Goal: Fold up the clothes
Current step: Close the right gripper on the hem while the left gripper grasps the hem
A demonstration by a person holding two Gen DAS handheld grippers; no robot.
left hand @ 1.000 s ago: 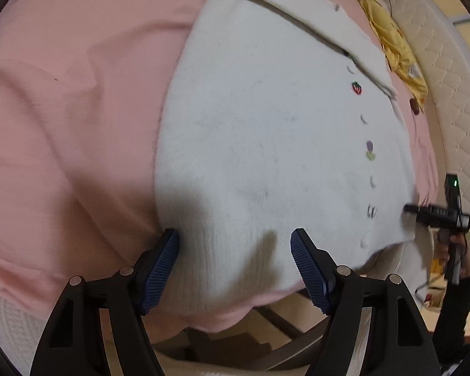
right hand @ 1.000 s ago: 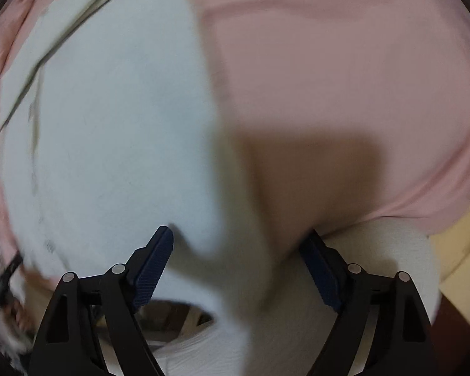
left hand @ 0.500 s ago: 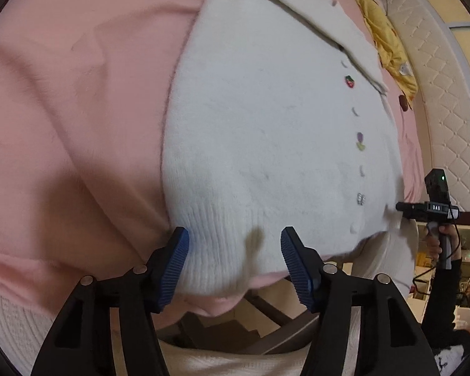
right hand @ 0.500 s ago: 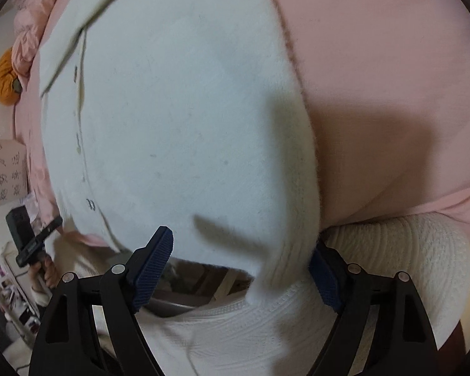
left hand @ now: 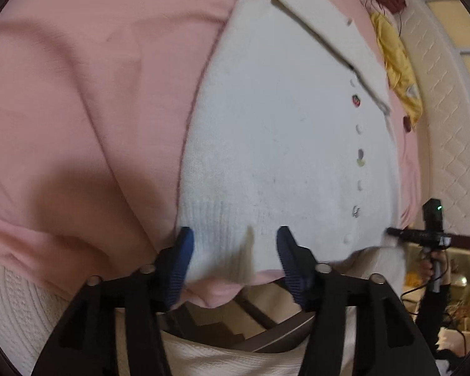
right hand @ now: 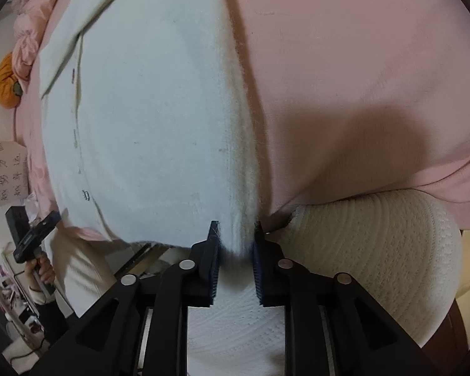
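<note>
A white knit cardigan [left hand: 275, 144] with small buttons lies flat on a pink sheet [left hand: 78, 109], hem toward me. My left gripper [left hand: 233, 244] is open, its blue pads straddling the hem's left corner at the bed edge. In the right wrist view the cardigan [right hand: 147, 119] fills the left half. My right gripper [right hand: 235, 242] is shut on the hem's right corner, fabric pinched between the pads. The right gripper also shows at the far right of the left wrist view [left hand: 423, 235].
The pink sheet [right hand: 344, 94] covers the bed. A yellow garment [left hand: 398, 72] lies by the quilted headboard [left hand: 448, 125]. An orange item [right hand: 6, 84] and a paper sign [right hand: 7, 174] are at left. A white knit cover [right hand: 376, 244] hangs below the bed edge.
My right gripper has closed on the cardigan's right hem corner. My left gripper has narrowed and moved onto the left hem corner, still open.
</note>
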